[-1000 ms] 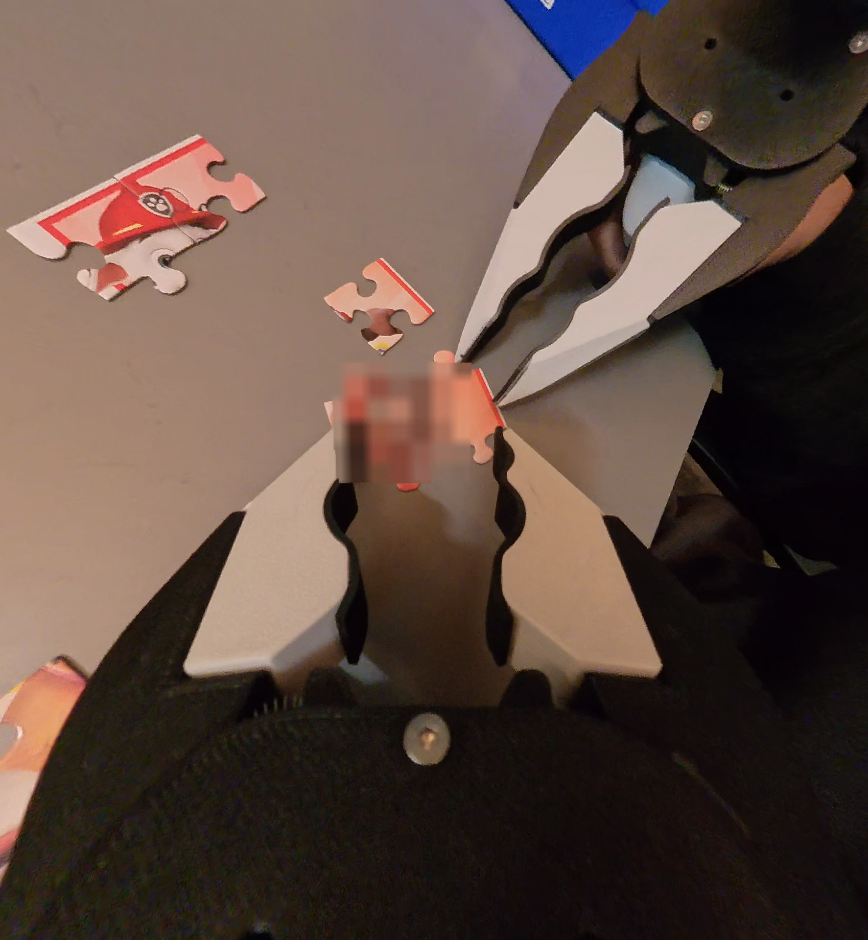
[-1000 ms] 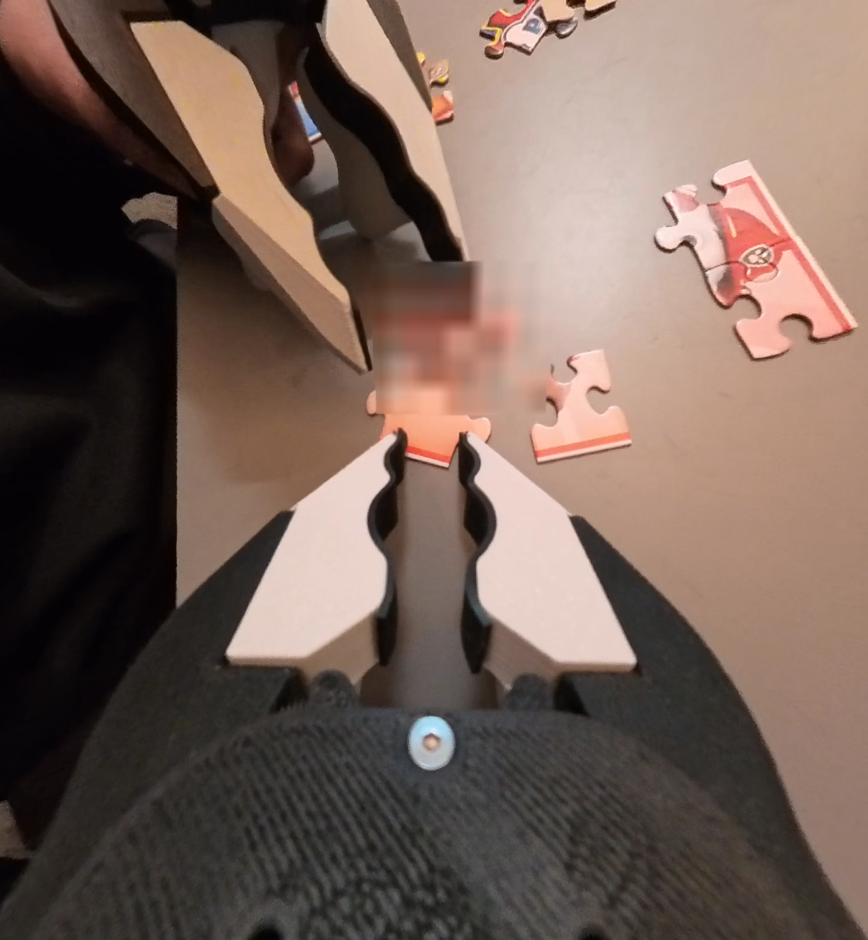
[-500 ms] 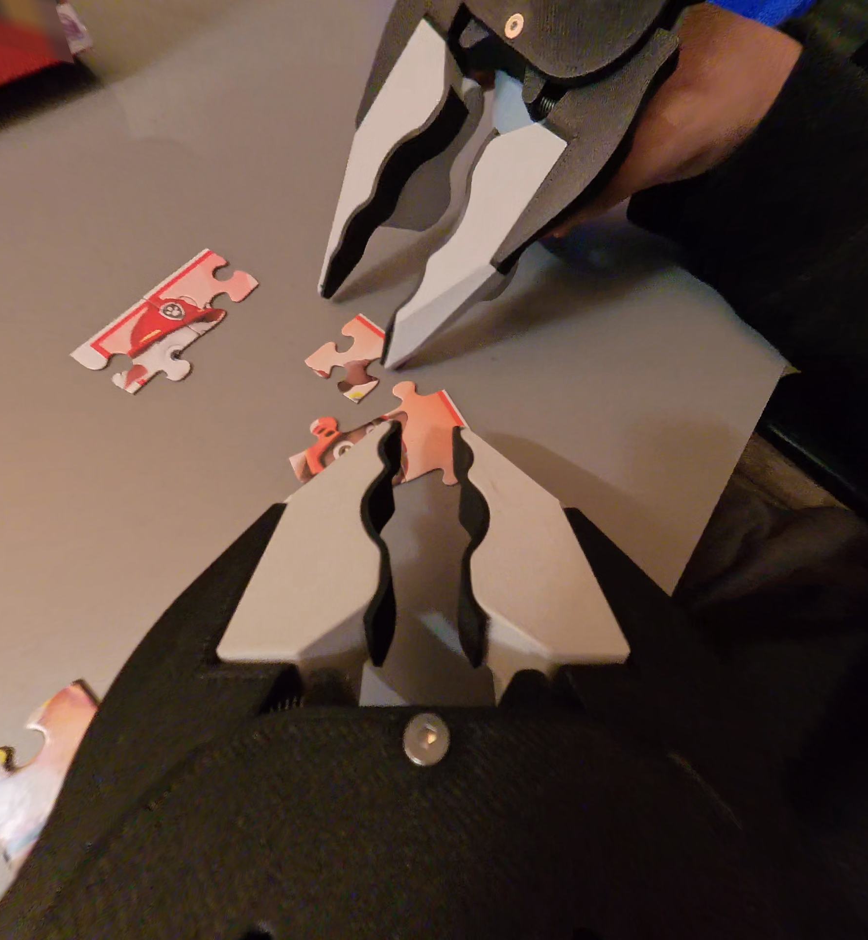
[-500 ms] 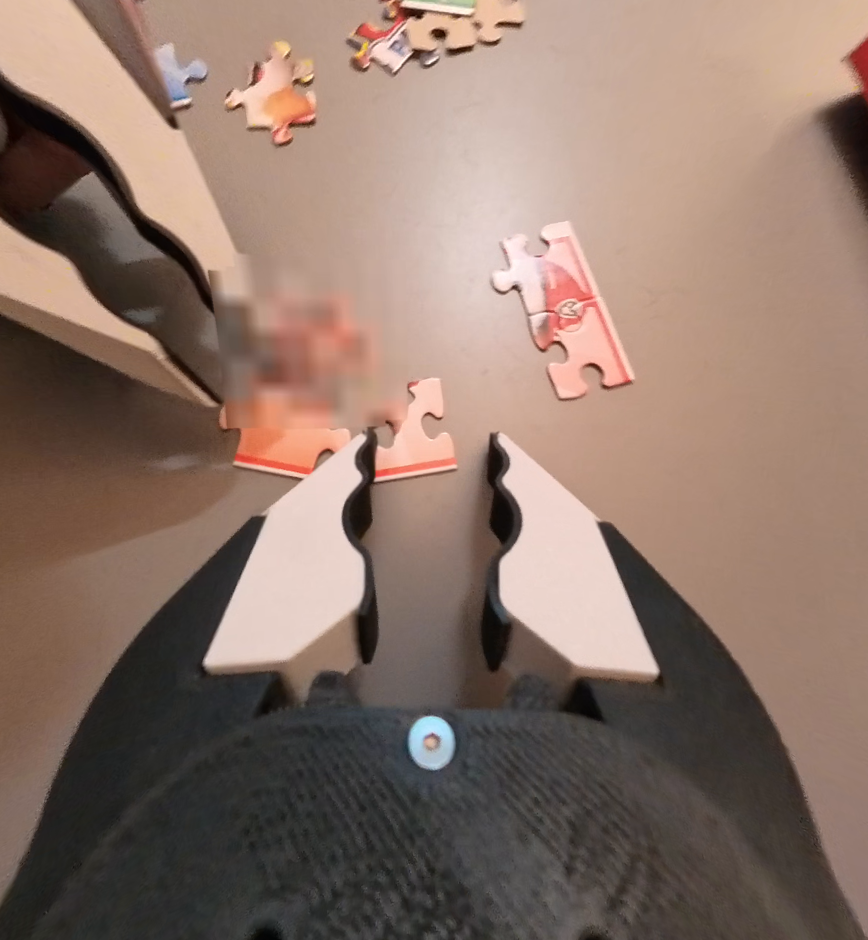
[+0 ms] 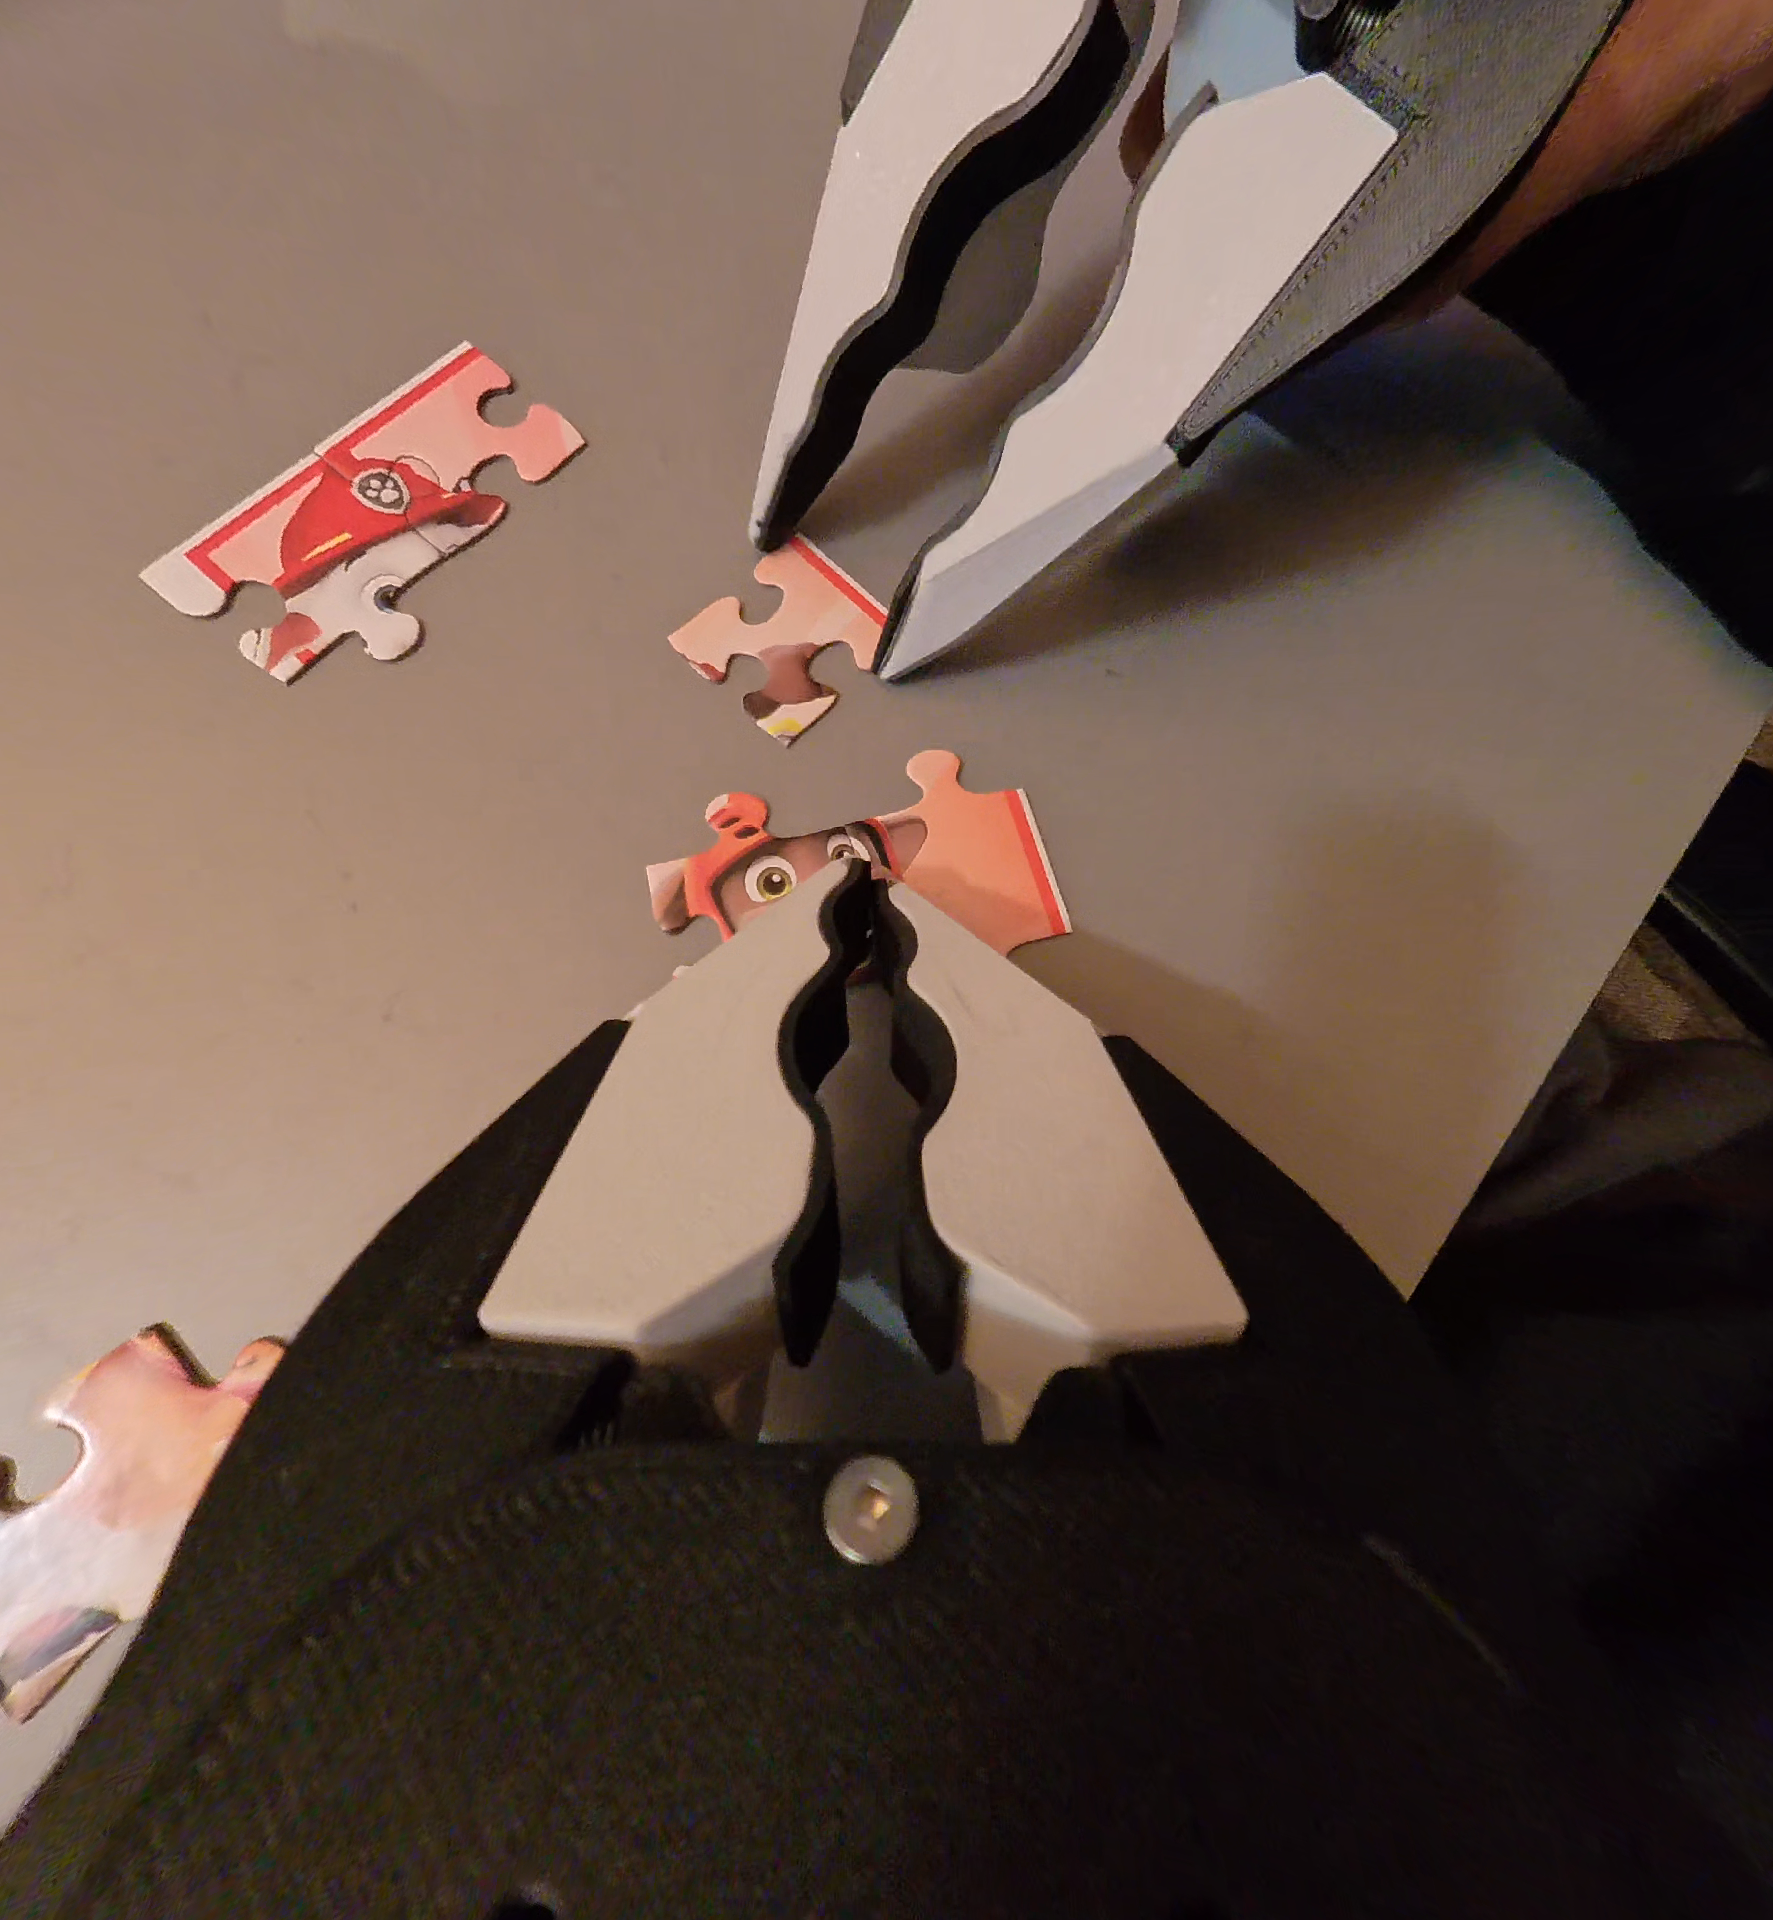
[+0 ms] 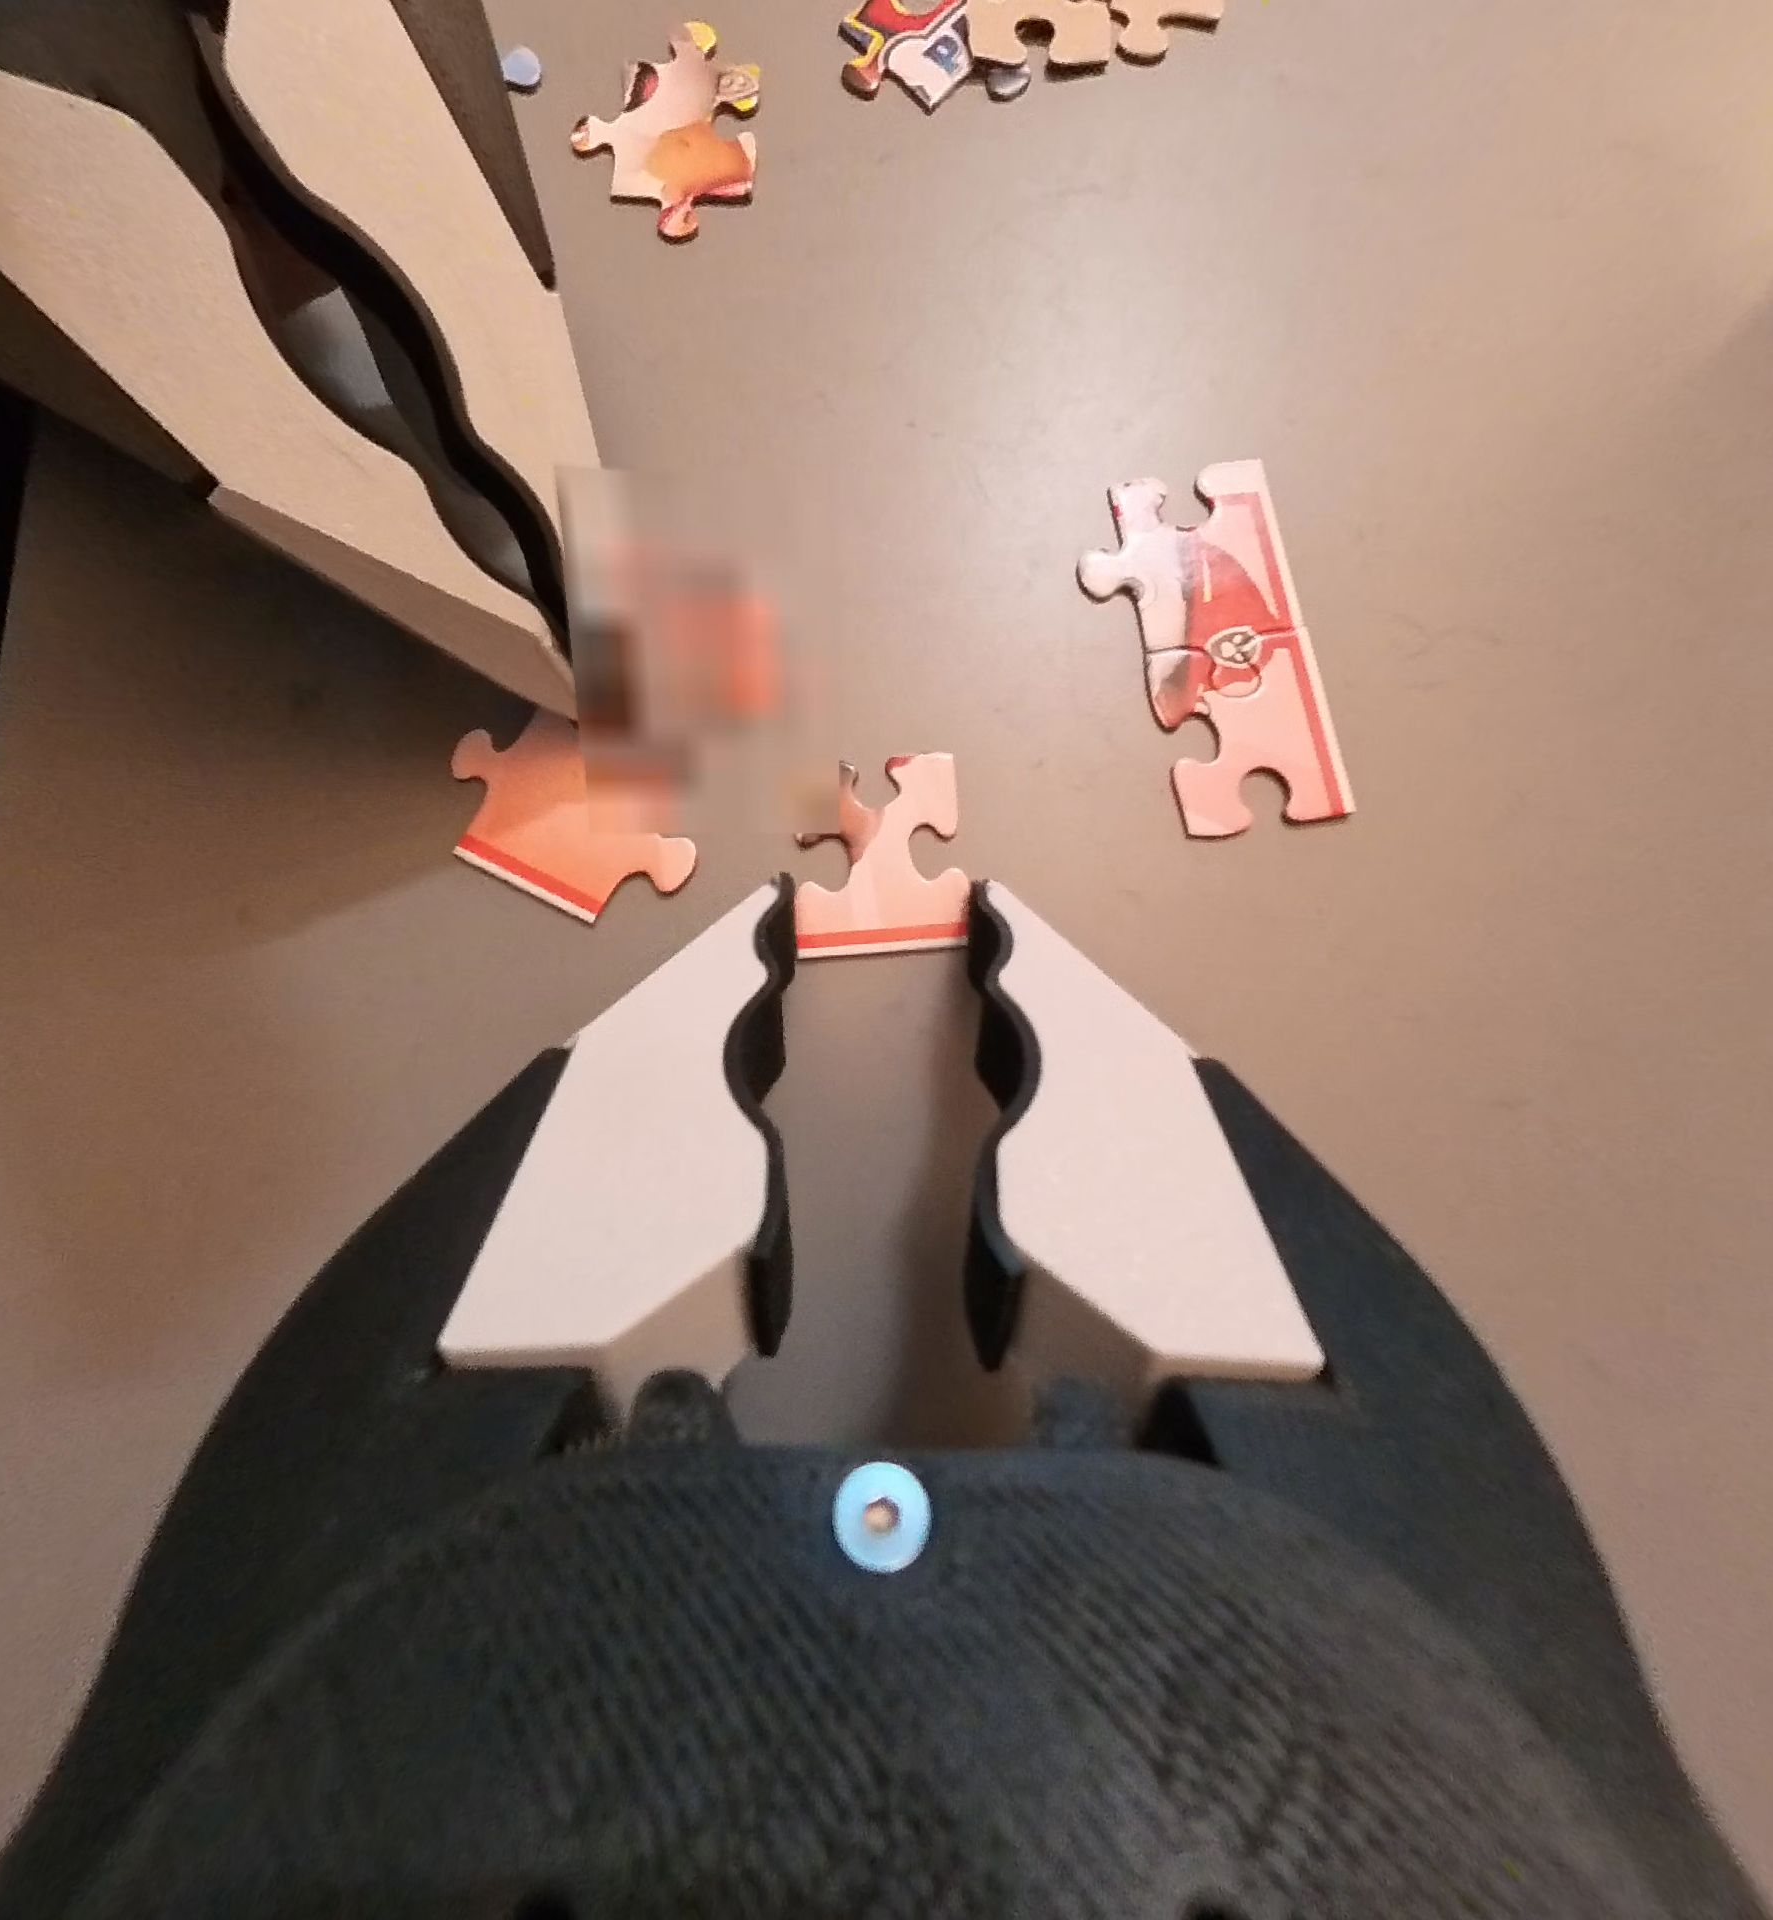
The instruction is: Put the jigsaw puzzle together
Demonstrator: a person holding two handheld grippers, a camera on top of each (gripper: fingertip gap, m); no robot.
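Left gripper [image 5: 866,883]: grey wedge fingers with wavy black pads, pressed together at the tips, sitting on the two joined cardboard puzzle pieces, orange with a cartoon face [image 5: 923,862]. Whether they pinch the card, can't tell. That pair lies flat on the matte grey table [image 5: 238,987] near its edge, red-and-white border strip on the side toward the table edge.

Right gripper [image 6: 877,904]: fingers spread, a pad against each side of the single pink puzzle piece with red border strip [image 6: 887,873]. Piece lies flat, border edge toward the gripper, knobs pointing away.

Joined two-piece red-helmet strip [image 6: 1230,649] lies well apart, long axis along its border. More loose cardboard pieces [image 6: 679,130] at the far side.
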